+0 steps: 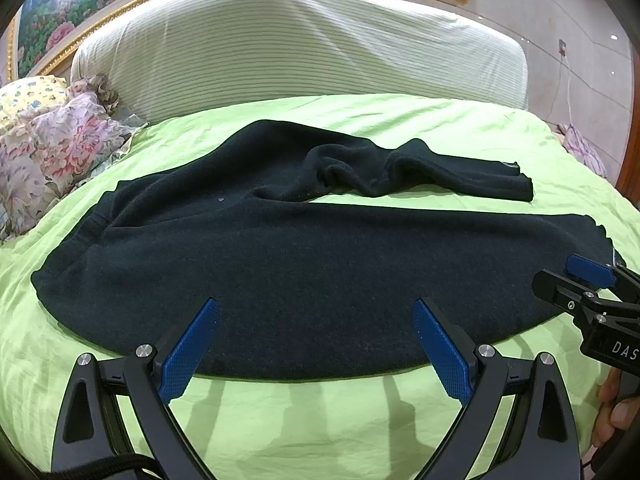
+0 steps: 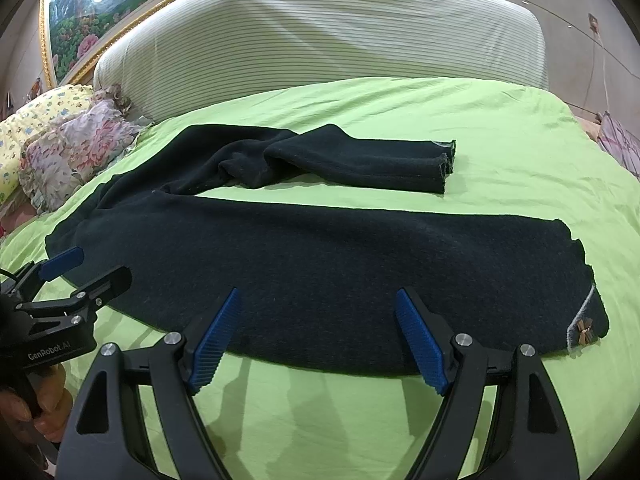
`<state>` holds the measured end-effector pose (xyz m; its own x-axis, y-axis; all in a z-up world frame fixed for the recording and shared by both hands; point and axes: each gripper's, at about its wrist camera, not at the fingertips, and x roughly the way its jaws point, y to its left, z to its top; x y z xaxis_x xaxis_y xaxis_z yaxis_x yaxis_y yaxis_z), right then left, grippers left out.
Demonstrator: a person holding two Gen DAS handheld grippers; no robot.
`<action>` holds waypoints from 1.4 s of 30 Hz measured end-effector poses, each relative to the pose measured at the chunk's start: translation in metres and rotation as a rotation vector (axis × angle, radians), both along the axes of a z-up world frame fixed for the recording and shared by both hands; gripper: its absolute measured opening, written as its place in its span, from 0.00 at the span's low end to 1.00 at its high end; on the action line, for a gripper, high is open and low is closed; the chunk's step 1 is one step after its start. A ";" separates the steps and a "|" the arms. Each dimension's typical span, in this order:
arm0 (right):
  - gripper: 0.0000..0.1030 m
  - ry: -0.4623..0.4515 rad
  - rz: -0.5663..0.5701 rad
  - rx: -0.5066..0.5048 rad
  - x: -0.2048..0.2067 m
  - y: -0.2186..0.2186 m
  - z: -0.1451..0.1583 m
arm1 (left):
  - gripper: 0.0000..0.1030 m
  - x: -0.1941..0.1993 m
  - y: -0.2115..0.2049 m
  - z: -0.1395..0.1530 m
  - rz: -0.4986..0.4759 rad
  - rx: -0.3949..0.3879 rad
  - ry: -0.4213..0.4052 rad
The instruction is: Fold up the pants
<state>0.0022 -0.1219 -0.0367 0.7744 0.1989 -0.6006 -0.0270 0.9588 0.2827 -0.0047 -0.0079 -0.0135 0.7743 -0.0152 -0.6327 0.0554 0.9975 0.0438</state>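
Dark navy fleece pants [image 1: 280,264] lie spread on a green bed sheet [image 1: 320,420], waistband to the left, legs to the right. The near leg lies flat; the far leg [image 1: 440,172] is bunched and twisted. My left gripper [image 1: 316,312] is open, its blue pads over the near edge of the pants, empty. My right gripper [image 2: 318,304] is open over the near leg's edge [image 2: 360,280], empty. It shows in the left wrist view [image 1: 588,284] at the right, by the leg cuff. The left gripper shows in the right wrist view [image 2: 80,272] near the waistband.
A striped headboard [image 1: 300,40] stands behind the bed. Floral pillows [image 1: 60,140] lie at the far left. A framed flower painting [image 1: 80,8] hangs above. The near leg's cuff carries a small grey tag with a bow [image 2: 584,328]. More floral fabric [image 2: 620,144] lies at the right bed edge.
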 end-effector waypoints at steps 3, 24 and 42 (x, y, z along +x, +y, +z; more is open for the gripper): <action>0.78 0.000 -0.001 0.000 0.000 0.000 0.000 | 0.95 0.000 0.001 0.000 -0.001 -0.001 -0.001; 0.78 0.005 0.001 0.006 0.000 -0.003 0.000 | 0.95 0.002 0.002 -0.001 -0.013 -0.016 0.019; 0.78 0.040 -0.009 0.089 0.009 -0.027 0.007 | 0.95 0.023 0.002 0.003 -0.106 -0.029 0.098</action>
